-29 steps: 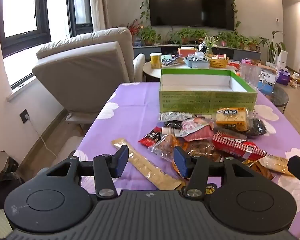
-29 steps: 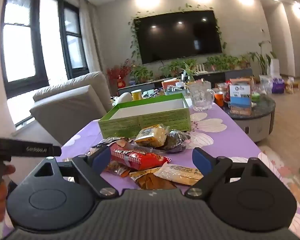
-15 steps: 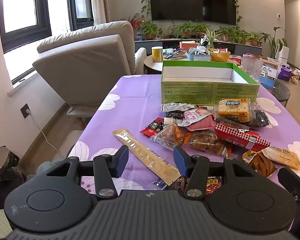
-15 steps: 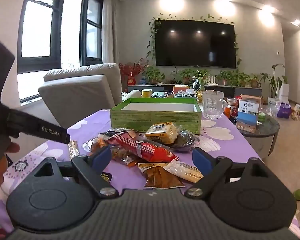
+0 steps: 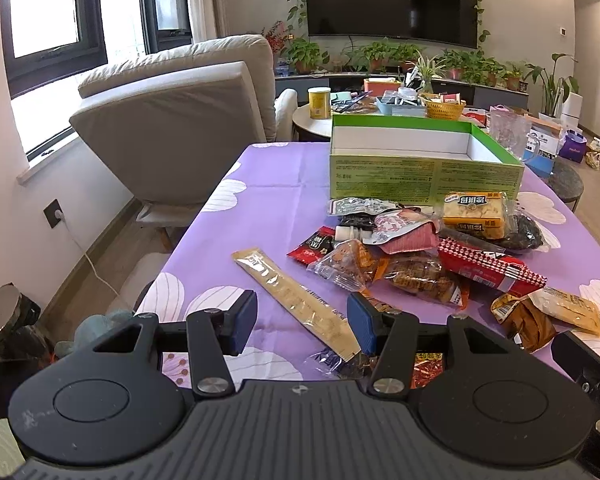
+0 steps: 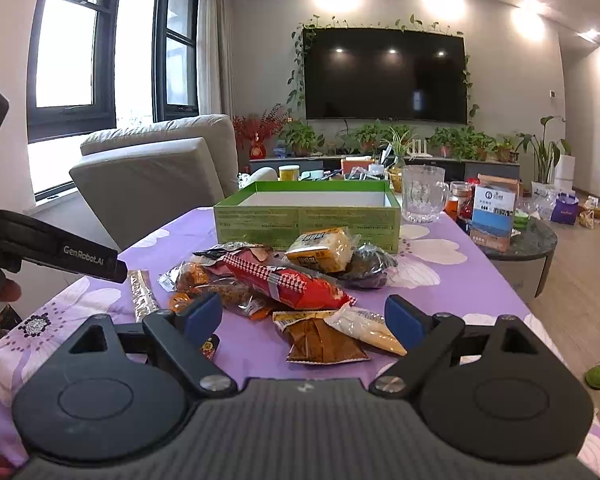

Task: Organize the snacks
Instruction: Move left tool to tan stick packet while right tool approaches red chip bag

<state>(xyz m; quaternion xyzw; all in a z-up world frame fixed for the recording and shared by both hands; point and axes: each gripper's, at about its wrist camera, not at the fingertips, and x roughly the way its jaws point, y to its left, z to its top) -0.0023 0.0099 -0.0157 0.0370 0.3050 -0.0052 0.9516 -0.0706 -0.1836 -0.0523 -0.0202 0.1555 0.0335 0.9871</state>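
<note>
A pile of snack packets lies on the purple flowered tablecloth: a long tan stick pack, a red checkered pack, a yellow cracker pack, and brown and pale packets. An open green box stands behind the pile, empty inside. My left gripper is open above the near end of the stick pack. My right gripper is open just above the brown and pale packets.
A beige recliner stands left of the table. A glass mug sits right of the box. A round side table with boxes stands at the right. The left gripper's body shows at the right wrist view's left edge.
Both grippers have drawn back and tilted, so more of the table shows. Their jaws stay open. The snacks have not moved.
</note>
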